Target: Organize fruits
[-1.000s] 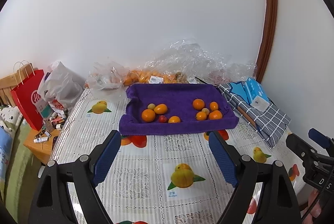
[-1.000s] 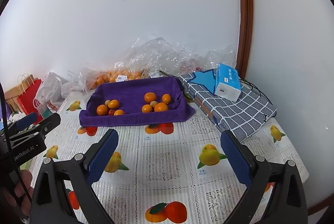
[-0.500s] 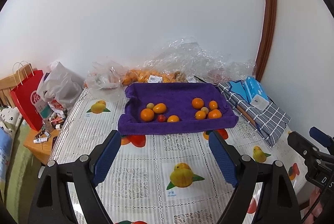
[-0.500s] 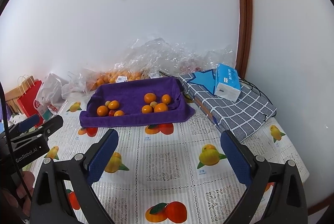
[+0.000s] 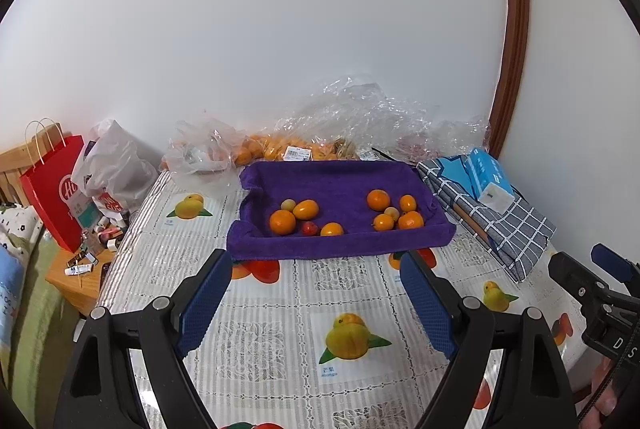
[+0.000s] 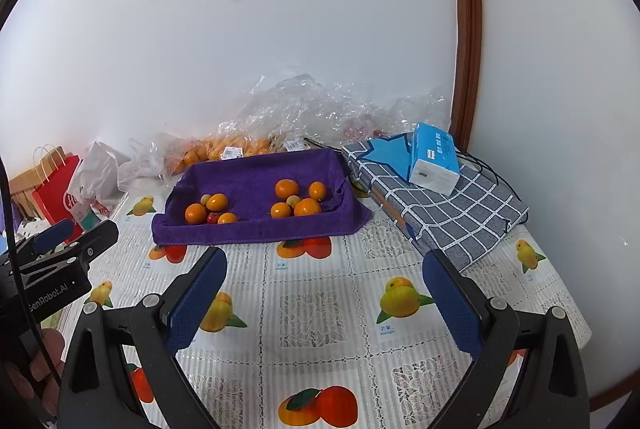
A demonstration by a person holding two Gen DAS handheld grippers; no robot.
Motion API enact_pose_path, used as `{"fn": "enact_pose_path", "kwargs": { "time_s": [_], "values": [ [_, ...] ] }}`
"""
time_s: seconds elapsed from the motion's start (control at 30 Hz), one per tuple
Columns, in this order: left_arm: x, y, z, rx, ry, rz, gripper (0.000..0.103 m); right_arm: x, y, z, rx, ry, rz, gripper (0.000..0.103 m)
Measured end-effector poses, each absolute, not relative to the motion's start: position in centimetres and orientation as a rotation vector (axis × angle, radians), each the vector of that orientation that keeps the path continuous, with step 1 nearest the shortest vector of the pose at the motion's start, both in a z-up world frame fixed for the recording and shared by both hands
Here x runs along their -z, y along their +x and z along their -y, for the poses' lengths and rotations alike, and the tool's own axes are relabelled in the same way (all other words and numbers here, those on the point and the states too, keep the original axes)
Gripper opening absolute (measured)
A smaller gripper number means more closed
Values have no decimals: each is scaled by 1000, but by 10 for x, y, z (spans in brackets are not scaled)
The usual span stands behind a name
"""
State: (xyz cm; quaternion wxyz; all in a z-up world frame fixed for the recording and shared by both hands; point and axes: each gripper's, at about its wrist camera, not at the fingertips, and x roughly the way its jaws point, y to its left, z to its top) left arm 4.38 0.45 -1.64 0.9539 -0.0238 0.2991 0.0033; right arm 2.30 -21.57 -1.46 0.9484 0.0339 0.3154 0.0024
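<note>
A purple towel-lined tray (image 5: 340, 181) (image 6: 256, 173) sits at the far side of the table. It holds two loose groups of fruit. On the left are an orange (image 5: 282, 222) (image 6: 195, 213), a small red fruit (image 5: 309, 228) and others. On the right lie several oranges (image 5: 378, 199) (image 6: 286, 188) around a small pale fruit (image 5: 391, 212). My left gripper (image 5: 316, 269) hangs open over the tablecloth, short of the tray, with nothing between its blue pads. My right gripper (image 6: 324, 265) is likewise open and empty, to the right of the left one.
Clear plastic bags with more oranges (image 5: 276, 149) lie behind the tray against the wall. A checked blue cloth bundle (image 6: 448, 205) with a blue tissue pack (image 6: 434, 159) lies right of the tray. A red paper bag (image 5: 52, 189) stands off the table's left edge.
</note>
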Motion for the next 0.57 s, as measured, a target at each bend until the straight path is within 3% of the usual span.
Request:
{"fn": "enact_pose_path", "kwargs": {
  "time_s": [0.57],
  "values": [
    [17,42,-8,-8,-55,-596,85,15,22,216,-1,76,-644,97]
  ]
}}
